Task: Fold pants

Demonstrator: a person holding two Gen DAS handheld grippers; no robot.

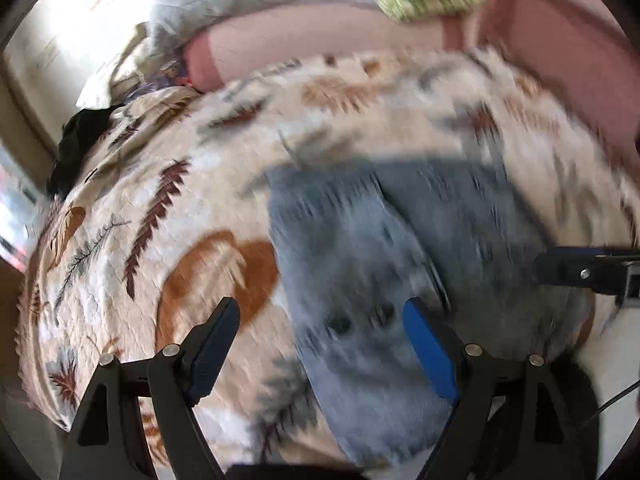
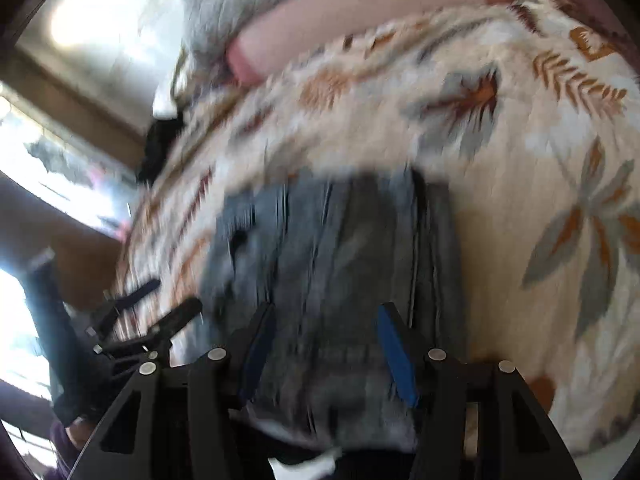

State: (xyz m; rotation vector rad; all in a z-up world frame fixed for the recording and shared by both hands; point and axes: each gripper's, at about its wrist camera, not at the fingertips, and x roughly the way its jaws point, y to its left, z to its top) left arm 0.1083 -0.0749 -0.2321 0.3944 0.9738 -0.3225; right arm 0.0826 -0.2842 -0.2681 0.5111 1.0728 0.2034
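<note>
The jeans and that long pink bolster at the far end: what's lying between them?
Only bare leaf-patterned bedspread. In the left wrist view, nothing rests on it between the jeans and the pink bolster; the right wrist view agrees.

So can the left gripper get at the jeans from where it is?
Probably yes. The left gripper is open, and the jeans lie flat on the leaf-print bedspread just ahead, partly between its fingers. Nothing lies between them; the right gripper stays off to the side.

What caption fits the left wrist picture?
Open left gripper hovering over blurry blue denim pants on a leaf-patterned bedspread.
</note>
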